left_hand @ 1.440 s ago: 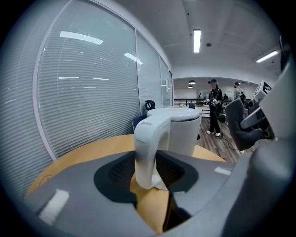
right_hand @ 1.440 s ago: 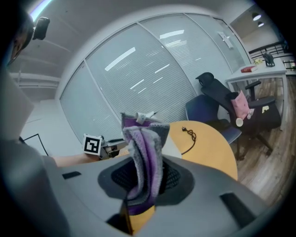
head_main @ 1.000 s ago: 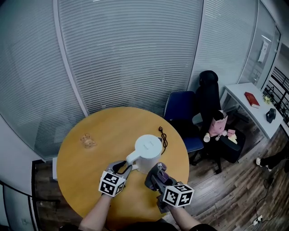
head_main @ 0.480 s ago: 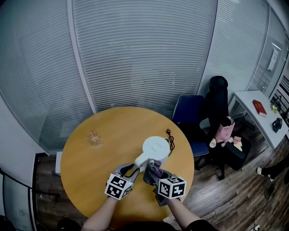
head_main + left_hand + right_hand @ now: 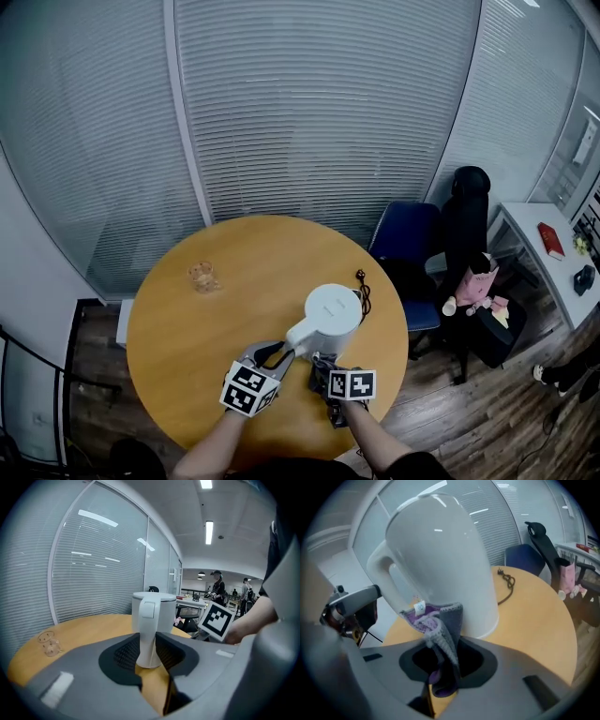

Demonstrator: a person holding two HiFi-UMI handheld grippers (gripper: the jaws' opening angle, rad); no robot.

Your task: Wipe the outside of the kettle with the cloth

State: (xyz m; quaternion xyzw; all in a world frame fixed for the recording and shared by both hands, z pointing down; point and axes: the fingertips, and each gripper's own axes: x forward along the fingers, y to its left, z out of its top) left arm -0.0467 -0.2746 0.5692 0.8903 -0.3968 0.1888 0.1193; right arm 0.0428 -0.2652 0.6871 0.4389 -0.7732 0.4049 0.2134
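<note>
kettle (image 5: 333, 314) just ahead of left gripper (image 5: 149, 652) and right gripper (image 5: 443, 663), near the table's (image 5: 187, 347) right edge; bare tabletop to the left gripper's left and past the kettle; glass (image 5: 202, 277) well off left, cord (image 5: 362, 292) behind the kettle; left jaws just closed in, pinching the kettle handle; right gripper clamps the cloth (image 5: 440, 620) against the kettle's lower wall, lower than a second ago

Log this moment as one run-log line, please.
left hand-held gripper: jaws just closed further, gripping kettle handle | right hand-held gripper: cloth pressed on kettle side
</note>
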